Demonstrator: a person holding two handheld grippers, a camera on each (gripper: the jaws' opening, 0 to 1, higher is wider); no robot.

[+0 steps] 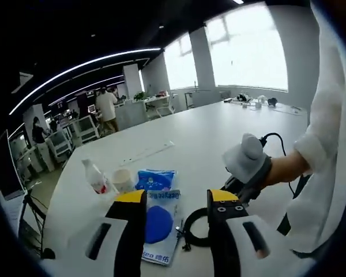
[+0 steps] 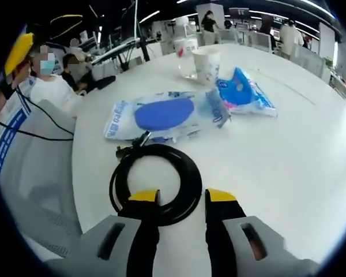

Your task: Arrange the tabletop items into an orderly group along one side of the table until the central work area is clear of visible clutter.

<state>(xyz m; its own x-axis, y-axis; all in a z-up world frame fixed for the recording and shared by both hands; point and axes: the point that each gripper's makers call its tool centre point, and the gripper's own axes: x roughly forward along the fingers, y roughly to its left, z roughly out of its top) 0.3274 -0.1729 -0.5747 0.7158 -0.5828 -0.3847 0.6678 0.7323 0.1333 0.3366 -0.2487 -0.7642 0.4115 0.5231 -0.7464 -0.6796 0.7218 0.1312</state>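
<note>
The items already sit grouped near the desk (image 2: 288, 161) edge; the right gripper (image 2: 181, 199), released, nears the coiled cable (image 2: 187, 173), and the left gripper (image 1: 181, 199) is released too.

In your right gripper view, the coiled cable (image 2: 155, 182) lies on the counter (image 2: 288, 167) nearest you. Just behind it lies the flat packet (image 2: 161, 115), with the pouch (image 2: 242, 92) to its right and the cup (image 2: 206, 64) and bottle (image 2: 186, 56) behind.

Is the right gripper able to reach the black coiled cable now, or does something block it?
Probably yes. The right gripper is open and the black coiled cable lies flat on the white table directly at its fingers. Nothing stands between them; the blue-and-white packet lies beyond the coil.
</note>
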